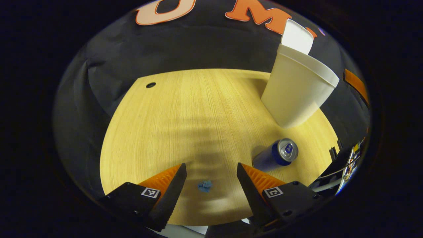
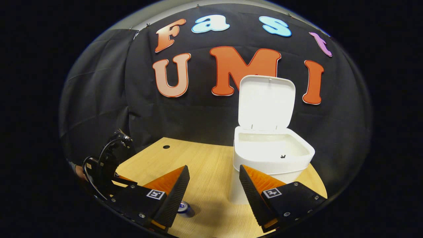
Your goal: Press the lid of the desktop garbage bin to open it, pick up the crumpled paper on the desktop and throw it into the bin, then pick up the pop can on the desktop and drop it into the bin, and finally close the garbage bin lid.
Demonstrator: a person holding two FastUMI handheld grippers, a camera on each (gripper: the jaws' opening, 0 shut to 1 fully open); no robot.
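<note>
Garbage bin [image 2: 269, 158] stood on the table [image 1: 185, 115] with its lid [image 2: 266, 102] swung up, so it was open. Pop can [image 1: 276, 154] lay on its side near the bin's foot, not yet binned. Crumpled paper wasn't spotted; binned, maybe? Left claw [image 1: 211, 180] hung apart, empty, and right claw [image 2: 214, 185] gaped too. Can and lid-closing looked left.
</note>
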